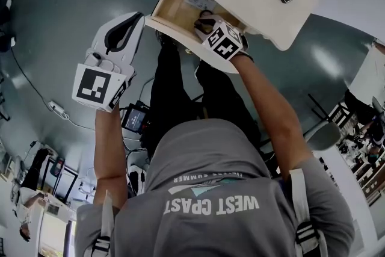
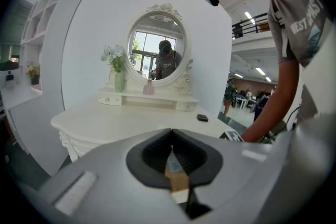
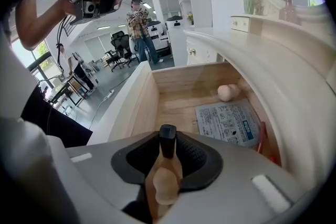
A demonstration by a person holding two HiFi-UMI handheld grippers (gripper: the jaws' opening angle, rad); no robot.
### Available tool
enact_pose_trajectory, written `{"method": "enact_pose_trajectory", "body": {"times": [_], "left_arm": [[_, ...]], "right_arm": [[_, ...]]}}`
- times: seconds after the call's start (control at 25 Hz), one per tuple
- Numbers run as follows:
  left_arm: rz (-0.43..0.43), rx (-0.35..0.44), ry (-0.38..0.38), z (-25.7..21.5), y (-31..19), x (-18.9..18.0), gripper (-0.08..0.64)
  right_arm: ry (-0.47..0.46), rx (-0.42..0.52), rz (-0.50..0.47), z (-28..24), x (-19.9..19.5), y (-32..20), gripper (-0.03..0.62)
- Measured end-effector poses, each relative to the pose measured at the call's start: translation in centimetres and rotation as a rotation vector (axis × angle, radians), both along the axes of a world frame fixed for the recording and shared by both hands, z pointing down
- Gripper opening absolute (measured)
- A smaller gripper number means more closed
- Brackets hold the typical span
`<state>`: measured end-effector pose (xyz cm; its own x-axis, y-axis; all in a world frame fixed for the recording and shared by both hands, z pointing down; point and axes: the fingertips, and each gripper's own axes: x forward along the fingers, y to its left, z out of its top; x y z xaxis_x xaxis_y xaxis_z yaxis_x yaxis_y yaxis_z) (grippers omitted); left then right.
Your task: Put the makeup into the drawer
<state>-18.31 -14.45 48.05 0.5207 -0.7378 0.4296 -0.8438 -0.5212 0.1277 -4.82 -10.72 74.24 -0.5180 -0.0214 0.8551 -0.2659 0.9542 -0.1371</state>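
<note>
**Careful, the little bottle might fall**

My right gripper (image 3: 168, 150) is squeezed shut on the makeup bottle (image 3: 163, 180). It is a peach bottle with a black cap, and the cap points into the open drawer (image 3: 144, 105). The bottle is not lying down in there yet. It hangs in my jaws above the front part of the drawer.

My left gripper (image 2: 172, 157) is closed too, but it holds nothing. I hold it up in the air, away from the drawer, so it can't help catch anything.

Here is what I think could go wrong. The bottle is smooth and round, and my jaws only pinch its sides. If I loosen them while it is up high, it could drop, bounce and roll. It sits close to the front wall of the drawer, so if I let go too soon it might tip over the edge and fall to the floor.

There are things inside already. A paper sheet (image 3: 228, 120) lies flat on the bottom, and a round pale puff (image 3: 226, 92) sits at the back. A rolling bottle could bump the puff or crumple the paper.

The table top (image 3: 294, 86) hangs over the drawer on one side. If I push in too far or lift up, my gripper could knock against it. So I think I should go low and slow, then let go.
</note>
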Motion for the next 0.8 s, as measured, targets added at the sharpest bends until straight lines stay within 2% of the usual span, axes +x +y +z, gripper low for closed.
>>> {"method": "enact_pose_trajectory", "body": {"times": [0.24,0.48,0.8], "left_arm": [[0.007,0.004,-0.002,-0.5,-0.5,0.4,0.002],[0.015,0.01,-0.005,-1.3,-0.8,1.0,0.002],[0.018,0.059,-0.02,-4.3,-1.2,1.5,0.002]], "right_arm": [[0.018,-0.01,0.011,0.0,1.3,0.8,0.112],[0.016,-0.013,0.015,-0.9,1.7,1.4,0.153],[-0.037,0.049,0.052,-5.7,2.0,-0.3,0.156]]}}
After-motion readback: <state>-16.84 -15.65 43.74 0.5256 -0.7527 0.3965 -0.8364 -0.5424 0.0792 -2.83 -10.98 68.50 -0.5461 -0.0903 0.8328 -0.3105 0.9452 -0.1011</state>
